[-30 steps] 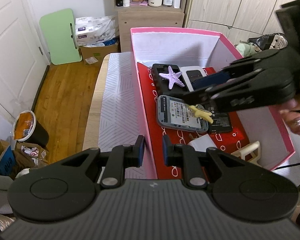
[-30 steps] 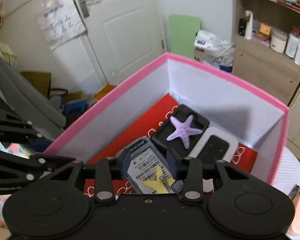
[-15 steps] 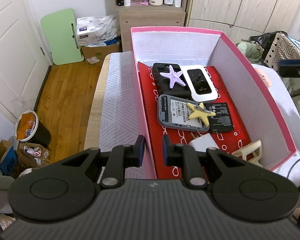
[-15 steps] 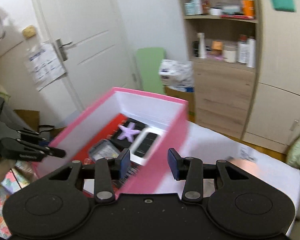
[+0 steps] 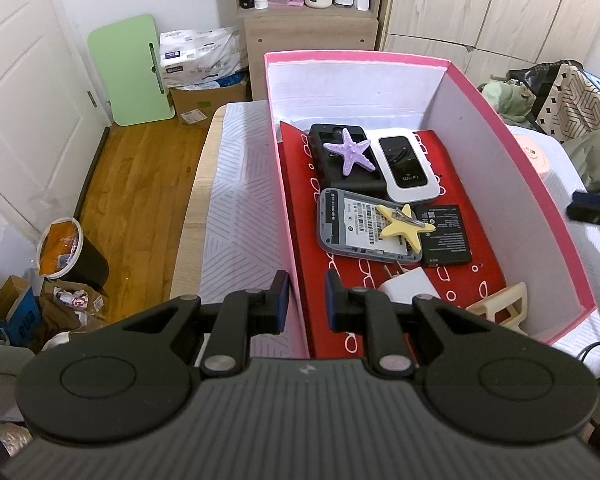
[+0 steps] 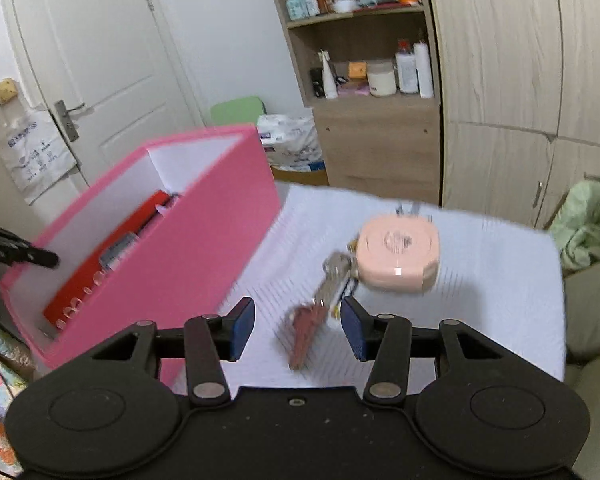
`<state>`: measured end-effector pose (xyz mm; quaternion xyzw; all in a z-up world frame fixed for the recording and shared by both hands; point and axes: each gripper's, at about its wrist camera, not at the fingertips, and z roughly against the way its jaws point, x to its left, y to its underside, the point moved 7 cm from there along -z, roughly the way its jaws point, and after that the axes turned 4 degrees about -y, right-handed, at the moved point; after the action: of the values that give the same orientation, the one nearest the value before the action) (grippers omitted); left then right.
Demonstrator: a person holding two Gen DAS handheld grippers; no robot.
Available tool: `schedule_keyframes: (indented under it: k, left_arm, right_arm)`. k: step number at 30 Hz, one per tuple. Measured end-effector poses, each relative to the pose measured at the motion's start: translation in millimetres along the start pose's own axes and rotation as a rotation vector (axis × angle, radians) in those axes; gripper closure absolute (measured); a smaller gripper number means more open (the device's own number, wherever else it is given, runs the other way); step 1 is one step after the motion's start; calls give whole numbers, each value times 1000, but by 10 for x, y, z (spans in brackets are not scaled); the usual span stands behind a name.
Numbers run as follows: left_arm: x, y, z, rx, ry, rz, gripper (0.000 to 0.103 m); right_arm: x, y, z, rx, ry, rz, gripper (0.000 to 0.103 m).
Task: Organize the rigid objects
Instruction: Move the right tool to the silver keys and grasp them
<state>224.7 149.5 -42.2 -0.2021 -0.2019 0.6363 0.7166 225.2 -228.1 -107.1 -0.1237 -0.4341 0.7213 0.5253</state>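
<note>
1. On the table with the white striped cloth (image 5: 240,200) stands a pink box (image 5: 540,200) with a red floor.
2. Inside the box a purple starfish (image 5: 350,154) lies on a black case (image 5: 332,160).
3. Just beside them lies a white wifi device (image 5: 406,164).
4. A yellow starfish (image 5: 404,226) lies on a grey device (image 5: 354,228), which touches a flat black battery (image 5: 446,236).
5. The left gripper (image 5: 304,300) has its fingers close together over the near wall of the box. I cannot tell if they pinch it.
6. The right gripper (image 6: 298,328) is outside the box, and its fingers are spreading apart with nothing gripped.
7. Past them on the cloth lie a blurry red thing with metal parts (image 6: 320,312) and a round pink case (image 6: 398,254), touching each other.
</note>
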Motion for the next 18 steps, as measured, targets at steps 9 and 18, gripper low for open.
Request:
schedule_keyframes:
  k: [9,18]
  left_arm:
    - [-15,0,-2,6,-9,-6,86]
    - [-17,4,0,7,-6,-5,85]
  right_arm:
    - [37,184,-519,40,61,75,50]
    - [115,180,-550,-10,150,132,74]
